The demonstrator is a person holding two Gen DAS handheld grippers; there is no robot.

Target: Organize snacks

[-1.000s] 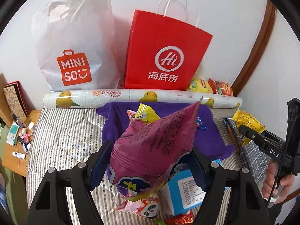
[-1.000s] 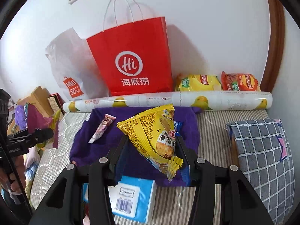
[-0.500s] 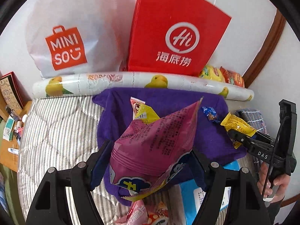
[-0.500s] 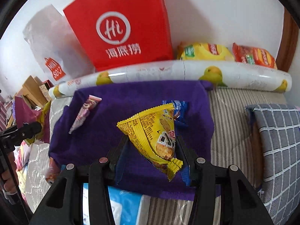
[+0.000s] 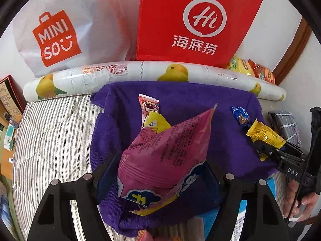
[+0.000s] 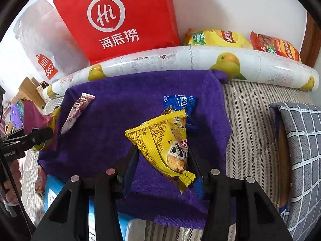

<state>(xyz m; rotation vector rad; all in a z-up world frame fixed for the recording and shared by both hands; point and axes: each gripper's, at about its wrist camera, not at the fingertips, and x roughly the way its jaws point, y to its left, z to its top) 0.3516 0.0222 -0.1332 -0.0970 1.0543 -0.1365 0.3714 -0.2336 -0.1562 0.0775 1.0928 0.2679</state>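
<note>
Hidden: pink snack bag (image 5: 166,154) covers most of a yellow packet (image 5: 155,123) behind it; blue box (image 6: 54,195) half under purple towel (image 6: 124,108)
Cut off: red paper bag (image 5: 192,20) top out of frame
Count: two snacks lying on towel, pink wafer bar (image 6: 77,110) and blue packet (image 6: 178,103); two chip bags (image 6: 216,38) by wall
Left gripper (image 5: 160,172): tilted down over towel, clamped on pink snack bag
Right gripper (image 6: 163,160): tilted down, narrow, gripping yellow snack packet (image 6: 164,142) above towel
</note>
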